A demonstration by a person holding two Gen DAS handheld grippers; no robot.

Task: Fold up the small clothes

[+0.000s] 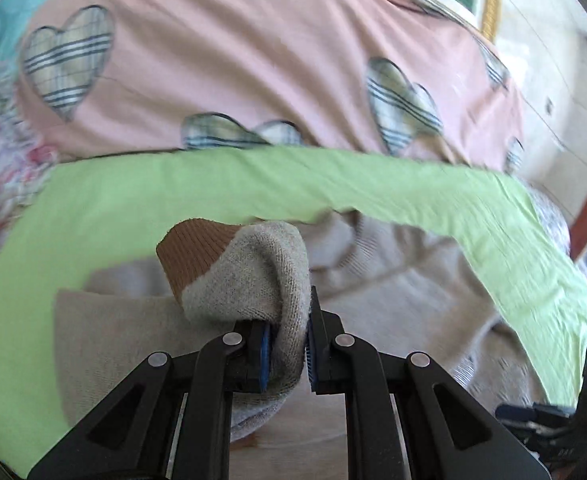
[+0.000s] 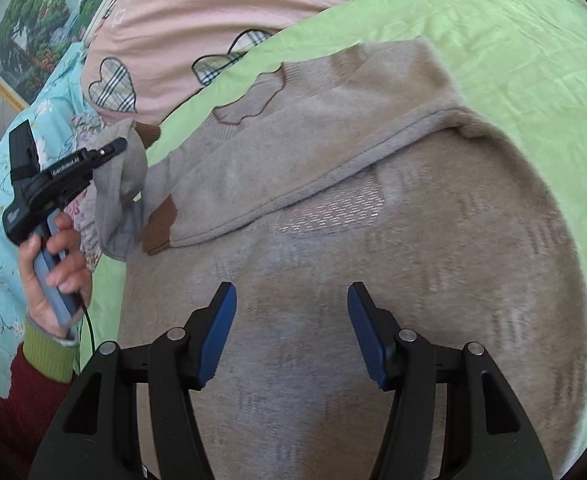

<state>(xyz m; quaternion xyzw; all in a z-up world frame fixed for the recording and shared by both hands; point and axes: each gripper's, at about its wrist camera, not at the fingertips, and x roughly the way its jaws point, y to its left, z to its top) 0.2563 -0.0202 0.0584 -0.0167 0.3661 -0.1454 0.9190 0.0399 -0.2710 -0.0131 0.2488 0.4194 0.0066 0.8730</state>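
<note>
Soft beige sweater (image 2: 333, 240) spread flat on the green sheet (image 2: 513, 40), near its pink-quilt edge.
Left gripper (image 1: 287, 340) clenched on a limp sleeve (image 1: 261, 272) (light, floppy knit); right gripper (image 2: 291, 332) released above the body; take hold at cuffs or hem.

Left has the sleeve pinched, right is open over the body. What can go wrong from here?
1. The left gripper pinches a bunched wad of the sleeve near its brown cuff; it may slip or fold crookedly.
2. The right gripper hangs open over the sweater, pinning nothing, so the body may drag on the green sheet.
</note>
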